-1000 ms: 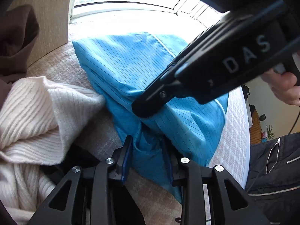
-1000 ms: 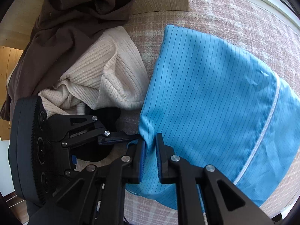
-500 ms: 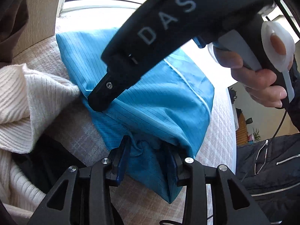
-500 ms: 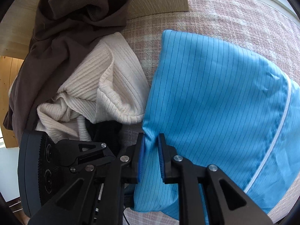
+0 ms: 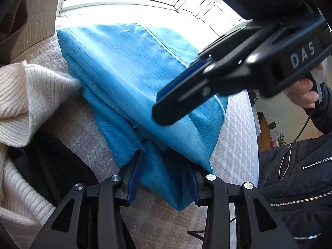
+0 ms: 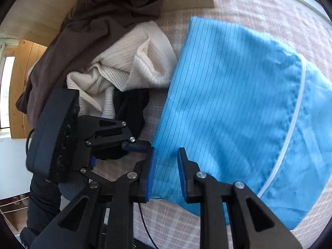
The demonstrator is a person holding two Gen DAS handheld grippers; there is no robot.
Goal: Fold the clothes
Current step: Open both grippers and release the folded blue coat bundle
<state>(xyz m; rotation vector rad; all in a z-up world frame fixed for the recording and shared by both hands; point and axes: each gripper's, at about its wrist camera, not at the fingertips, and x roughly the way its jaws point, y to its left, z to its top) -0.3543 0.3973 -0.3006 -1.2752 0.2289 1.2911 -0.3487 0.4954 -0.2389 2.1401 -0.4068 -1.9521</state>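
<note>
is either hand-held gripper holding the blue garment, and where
Neither visibly clamps the blue garment. Both the left hand-held gripper and the right hand-held gripper are open, straddling its near edge.

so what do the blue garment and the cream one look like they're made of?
Blue garment: thin smooth woven fabric, probably synthetic, with a slight sheen, fine dark pinstripes and white piping; it creases crisply. Cream garment: soft ribbed knit, matte and slightly fuzzy, maybe wool or acrylic; the ribs show clearly and it bunches in thick folds.

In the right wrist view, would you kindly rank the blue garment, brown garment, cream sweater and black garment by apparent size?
1. blue garment
2. brown garment
3. cream sweater
4. black garment, partly hidden

The blue one lies nearest the camera, so its lead is unsure.
</note>
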